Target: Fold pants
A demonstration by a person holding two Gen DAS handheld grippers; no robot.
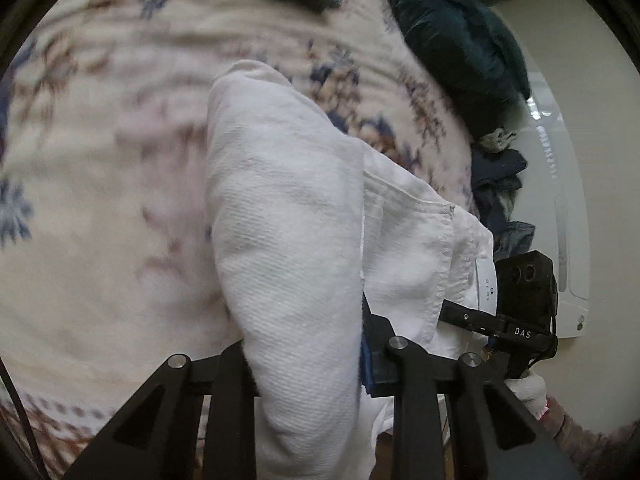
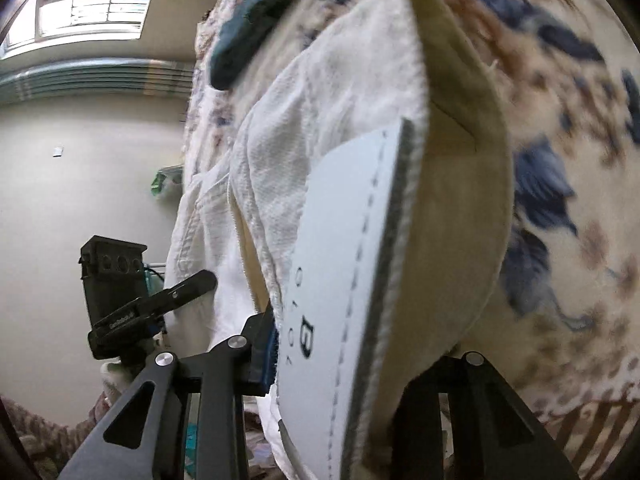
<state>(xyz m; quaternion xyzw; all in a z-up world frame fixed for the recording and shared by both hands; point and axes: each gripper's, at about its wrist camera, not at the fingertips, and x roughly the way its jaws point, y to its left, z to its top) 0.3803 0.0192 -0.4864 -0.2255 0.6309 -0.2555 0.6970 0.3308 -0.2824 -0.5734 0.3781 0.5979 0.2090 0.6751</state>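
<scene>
- Left gripper (image 1: 316, 360): black linkage arms, blue pad on one finger; closed on a thick fold of white pants (image 1: 288, 208), fabric bunched between the fingers.
- Right gripper (image 2: 344, 364): same build; clamped on the waistband end of the pants (image 2: 320, 128).
- Writing: white sewn patch (image 2: 344, 272) on the waistband, large black "B" with smaller letters, unreadable; "DAS" printed on the right gripper's body as seen from the left wrist.
- Pants: white, waffle-textured, tan lining, stitched seams; held raised above a floral blanket (image 1: 100, 160).
- Dark teal garments (image 1: 452, 40) heaped at the blanket's edge.
</scene>
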